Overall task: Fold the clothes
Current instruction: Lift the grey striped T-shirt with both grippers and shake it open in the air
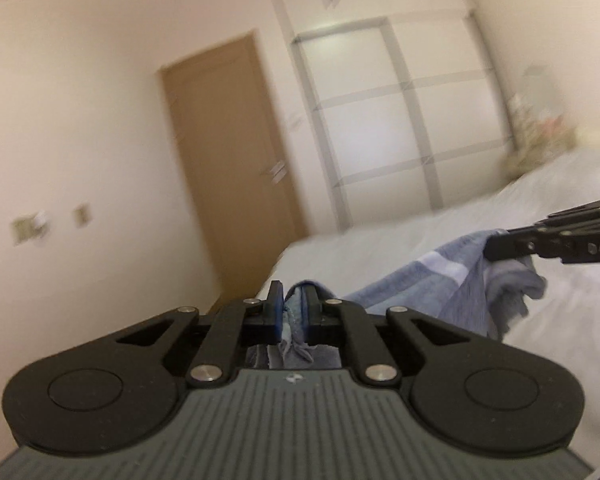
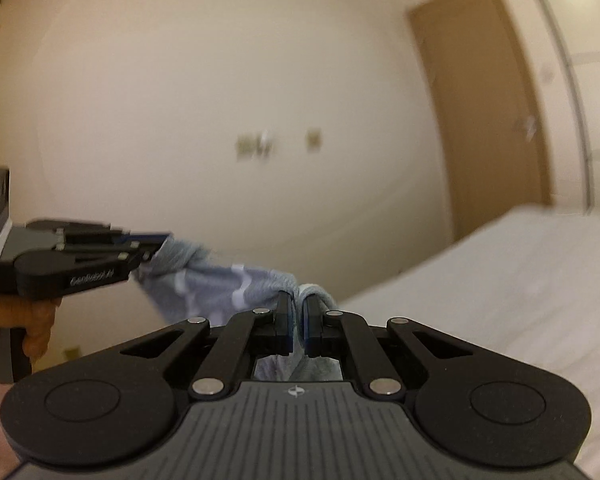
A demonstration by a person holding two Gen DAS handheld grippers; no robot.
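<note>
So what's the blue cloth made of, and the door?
The cloth looks like soft knit or terry fabric, matte blue-grey with a pale stripe; it bunches and droops between both grippers. The door looks like wood or wood veneer, smooth plain brown; blur hides any grain.

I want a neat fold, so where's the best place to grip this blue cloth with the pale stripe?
Judging by its pose, grip the top edge at its two ends, as now: the left tongs and right tongs each pinch a corner of the blue striped cloth, which spans between them above the white bed. Come from the near side, tongs pointing away.
</note>
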